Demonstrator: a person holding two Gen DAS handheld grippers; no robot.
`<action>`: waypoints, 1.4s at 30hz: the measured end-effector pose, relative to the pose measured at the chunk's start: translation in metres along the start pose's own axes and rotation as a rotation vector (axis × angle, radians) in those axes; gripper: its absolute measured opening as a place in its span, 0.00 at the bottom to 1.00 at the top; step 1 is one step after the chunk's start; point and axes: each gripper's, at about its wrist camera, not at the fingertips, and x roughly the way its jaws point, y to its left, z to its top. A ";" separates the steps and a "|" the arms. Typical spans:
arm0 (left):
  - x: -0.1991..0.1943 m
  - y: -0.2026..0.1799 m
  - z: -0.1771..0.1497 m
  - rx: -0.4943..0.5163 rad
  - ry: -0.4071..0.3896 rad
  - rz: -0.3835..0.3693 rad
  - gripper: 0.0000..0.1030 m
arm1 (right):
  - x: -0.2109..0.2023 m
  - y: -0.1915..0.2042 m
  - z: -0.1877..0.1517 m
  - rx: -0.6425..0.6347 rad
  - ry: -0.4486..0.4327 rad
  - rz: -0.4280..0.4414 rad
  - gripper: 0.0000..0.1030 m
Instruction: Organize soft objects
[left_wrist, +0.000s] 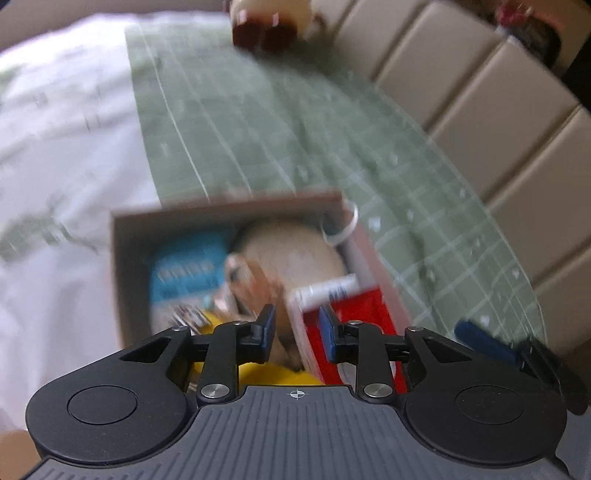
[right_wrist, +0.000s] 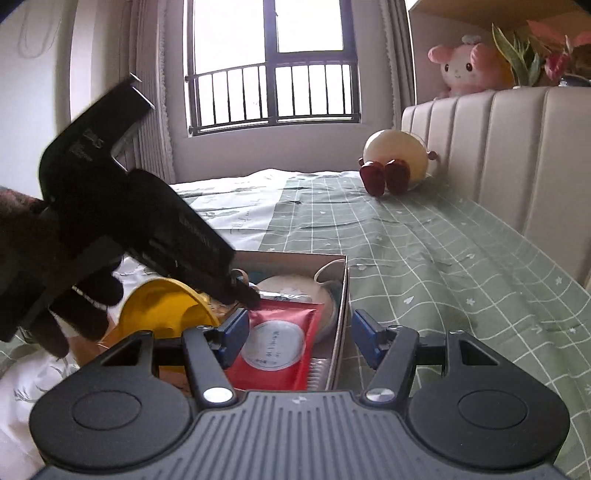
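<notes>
Both our tongs stand spread, pinching nothing: left gripper (left_wrist: 297, 325), right gripper (right_wrist: 299, 334); between them, the flat red foil pouch (right_wrist: 275, 343) lies lengthwise, pointing away inside the shallow cardboard box (right_wrist: 341, 291).

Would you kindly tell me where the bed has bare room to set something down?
The green checked sheet lies bare between the cardboard box, the round plush and the headboard. The box itself is crowded.
</notes>
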 end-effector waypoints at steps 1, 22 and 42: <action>-0.010 -0.002 -0.001 0.024 -0.044 0.017 0.28 | -0.001 0.002 0.000 -0.001 0.001 -0.003 0.60; -0.174 0.021 -0.174 0.118 -0.568 0.247 0.28 | -0.017 0.094 0.021 0.019 0.036 -0.138 0.62; -0.126 0.099 -0.269 -0.030 -0.445 0.319 0.28 | 0.031 0.189 -0.079 -0.020 0.246 -0.205 0.71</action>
